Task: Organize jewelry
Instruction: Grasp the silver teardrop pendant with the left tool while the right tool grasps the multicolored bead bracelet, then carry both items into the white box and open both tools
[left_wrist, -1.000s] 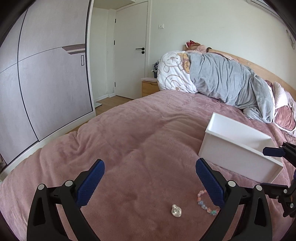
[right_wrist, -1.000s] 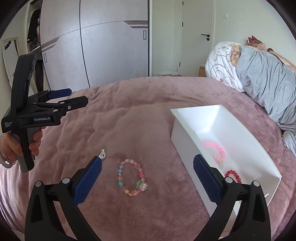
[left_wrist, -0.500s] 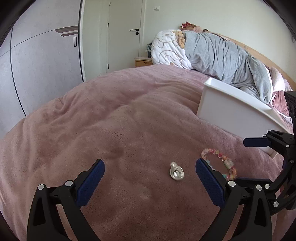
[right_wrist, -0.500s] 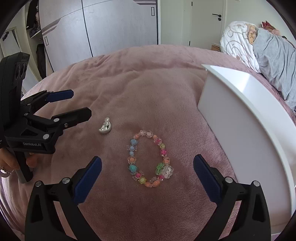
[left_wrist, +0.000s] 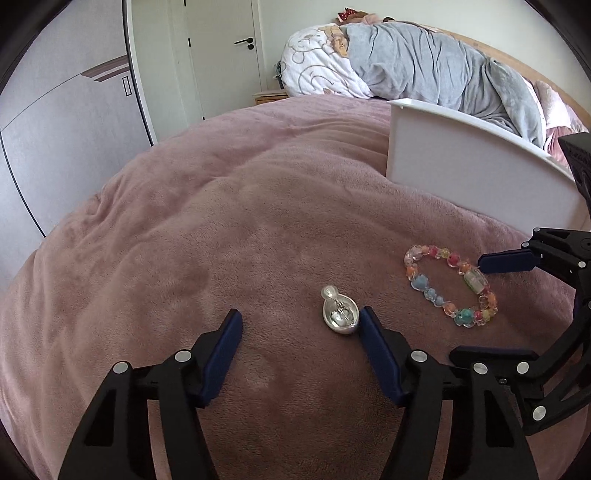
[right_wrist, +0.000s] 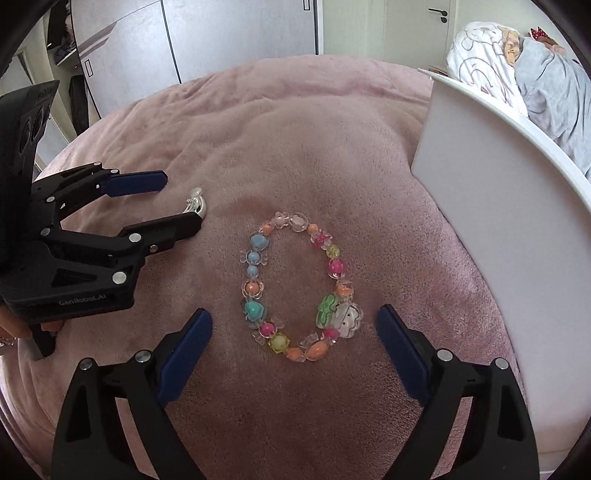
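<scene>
On the pink bedspread (right_wrist: 332, 155), beside the one white box (right_wrist: 480, 206), one beaded bracelet (right_wrist: 295, 286) lies centred ahead of my right gripper (right_wrist: 293, 332), long axis running away from me between wide-open, empty jaws. One silver pendant (left_wrist: 340, 314) touches the right finger of my left gripper (left_wrist: 300, 326), half-open and empty, pendant off-centre.
</scene>
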